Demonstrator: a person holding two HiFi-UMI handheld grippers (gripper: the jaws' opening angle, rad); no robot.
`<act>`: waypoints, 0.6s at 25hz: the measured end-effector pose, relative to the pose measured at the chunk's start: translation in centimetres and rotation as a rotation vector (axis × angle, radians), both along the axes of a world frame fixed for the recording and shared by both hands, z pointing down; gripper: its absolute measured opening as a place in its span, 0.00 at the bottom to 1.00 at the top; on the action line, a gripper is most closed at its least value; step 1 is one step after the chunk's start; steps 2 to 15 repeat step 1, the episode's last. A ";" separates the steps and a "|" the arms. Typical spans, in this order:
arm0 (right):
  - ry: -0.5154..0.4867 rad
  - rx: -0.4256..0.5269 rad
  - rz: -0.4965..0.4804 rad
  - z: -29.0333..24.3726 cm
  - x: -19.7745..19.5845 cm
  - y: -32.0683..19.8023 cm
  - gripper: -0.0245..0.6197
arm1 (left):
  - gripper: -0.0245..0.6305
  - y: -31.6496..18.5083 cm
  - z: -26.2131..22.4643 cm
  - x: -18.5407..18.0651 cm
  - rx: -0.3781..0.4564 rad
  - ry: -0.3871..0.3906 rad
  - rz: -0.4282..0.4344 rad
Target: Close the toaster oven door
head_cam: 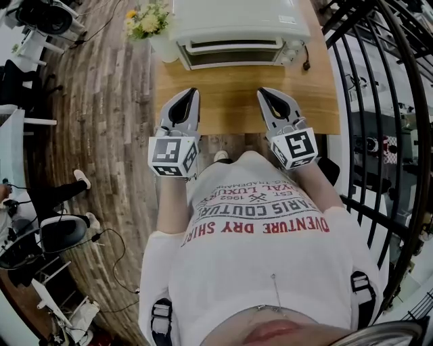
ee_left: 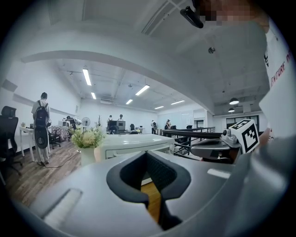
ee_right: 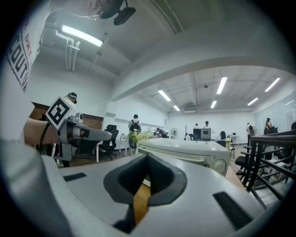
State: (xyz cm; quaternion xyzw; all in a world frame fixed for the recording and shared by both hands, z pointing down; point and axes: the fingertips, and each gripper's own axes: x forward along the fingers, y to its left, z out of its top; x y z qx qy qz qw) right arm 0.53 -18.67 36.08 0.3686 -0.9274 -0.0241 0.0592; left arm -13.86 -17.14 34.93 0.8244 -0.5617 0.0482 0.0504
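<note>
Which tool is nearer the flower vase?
The left tool: it faces the oven end beside the vase; the right tool faces the knobs.

The head view looks steeply down from above the person's chest onto the near end of the bench [head_cam: 237, 101], with the toaster oven [head_cam: 237, 30] at the picture's top and the left tongs [head_cam: 192, 92] and right tongs [head_cam: 263, 92] below it. Each gripper view sits low, just above the bench, and faces level and forward along its own tongs to the oven, which is near. The left gripper view catches the right tongs at its right edge, and the right gripper view catches the left tongs at its left edge. All 3 views share the oven and the flowers [head_cam: 145, 20].
</note>
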 end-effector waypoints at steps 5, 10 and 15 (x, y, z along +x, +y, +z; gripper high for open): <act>0.000 -0.001 -0.001 0.0 0.0 -0.1 0.05 | 0.06 -0.1 0.0 0.0 0.000 0.001 0.000; 0.000 -0.001 -0.001 0.0 0.0 -0.1 0.05 | 0.06 -0.1 0.0 0.0 0.000 0.001 0.000; 0.000 -0.001 -0.001 0.0 0.0 -0.1 0.05 | 0.06 -0.1 0.0 0.0 0.000 0.001 0.000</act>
